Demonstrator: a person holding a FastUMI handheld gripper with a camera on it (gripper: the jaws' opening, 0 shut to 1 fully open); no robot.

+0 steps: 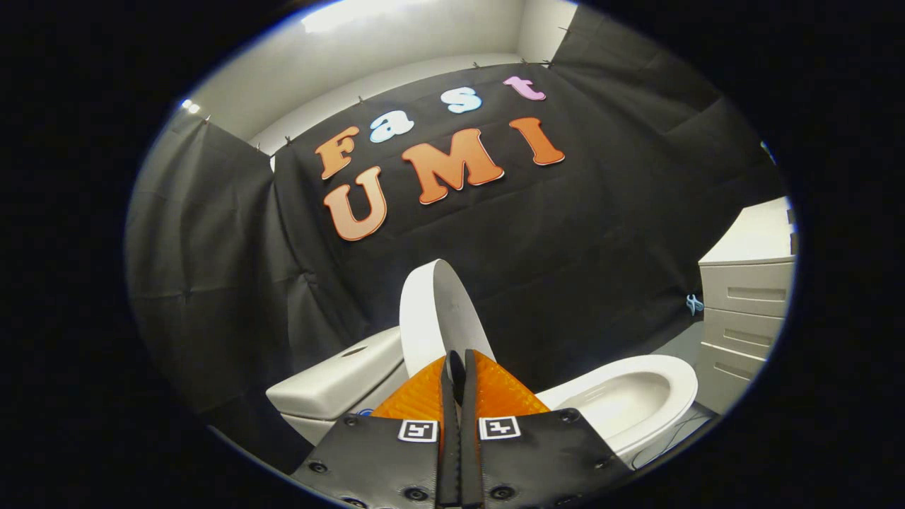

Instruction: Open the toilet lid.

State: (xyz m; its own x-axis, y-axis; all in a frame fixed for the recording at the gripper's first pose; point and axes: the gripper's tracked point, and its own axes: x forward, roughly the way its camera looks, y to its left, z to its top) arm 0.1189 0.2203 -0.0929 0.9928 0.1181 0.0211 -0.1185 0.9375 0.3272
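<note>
A black cloth wall hangs in folds behind everything, with pale room wall above it, and a white drawer cabinet with recessed pulls stands at the far right, well apart from the toilet; a small blue clip sits on the cloth just beside the cabinet. A thin dark cable trails on the floor near the bowl. Nothing stands between the gripper and the toilet. The gripper's fingers are pressed together with almost no gap, gripping nothing. The toilet lid is raised, standing nearly upright just ahead of the fingertips, smooth, white and oval. To its left lies the glossy white tank; to the right, the rounded seat and bowl lie exposed.
</note>
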